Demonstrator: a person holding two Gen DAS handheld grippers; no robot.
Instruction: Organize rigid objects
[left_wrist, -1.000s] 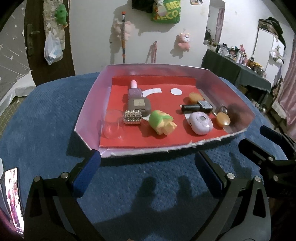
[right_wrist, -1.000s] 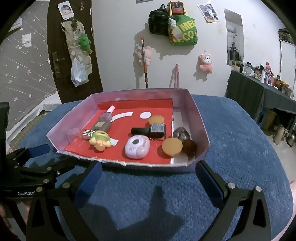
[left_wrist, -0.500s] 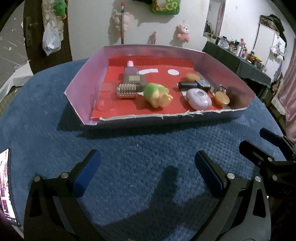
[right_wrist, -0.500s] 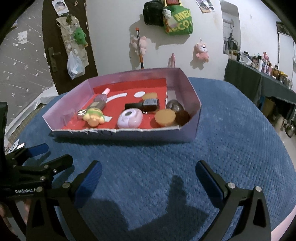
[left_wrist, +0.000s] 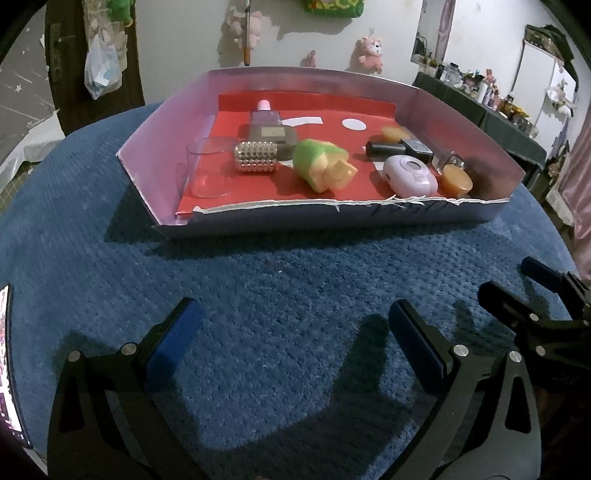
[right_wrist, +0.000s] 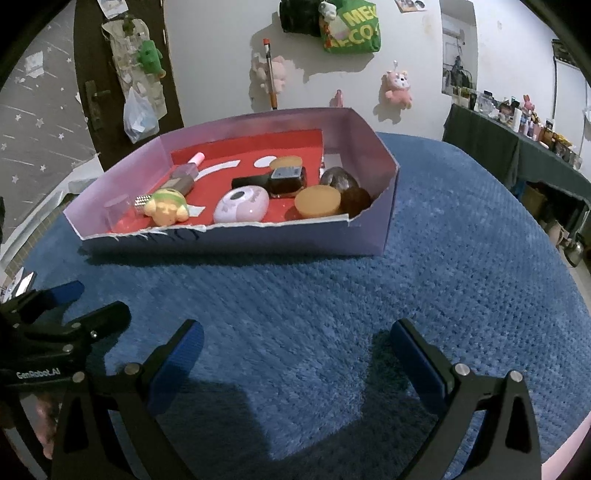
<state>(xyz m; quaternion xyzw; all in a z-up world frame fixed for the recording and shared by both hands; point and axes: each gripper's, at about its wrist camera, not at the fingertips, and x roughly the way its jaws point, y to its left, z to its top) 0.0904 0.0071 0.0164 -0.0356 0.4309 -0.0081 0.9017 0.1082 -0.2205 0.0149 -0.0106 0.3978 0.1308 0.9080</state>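
Closest to me, both tools are just hanging over the blue fuzzy desk (left_wrist: 280, 295), holding nothing. The left tool (left_wrist: 291, 325) has its fingers spread wide, same with the right tool (right_wrist: 295, 339), and each one sits low, well short of the box.

Further out is the purple cardboard tray (right_wrist: 236, 242) with a red floor, and all the stuff looks to be in it. On the left end there's a clear cup (left_wrist: 210, 166) standing upright, a studded silver roller (left_wrist: 255, 158) right beside it, then a green and yellow toy (left_wrist: 323, 166) lying on its side. Toward the right: a lilac oval case (left_wrist: 408, 175), a black nail polish bottle (right_wrist: 273, 181), an orange puck (right_wrist: 317, 201) and a dark round thing jammed in the corner.

What could go wrong? The front wall is torn and low, so a tool going in flat might snag that ragged edge and shove the whole tray across the fuzz. The right corner is crowded too; grabbing the puck with wide fingers would probably knock its neighbours. And the cup looks light enough to tip.
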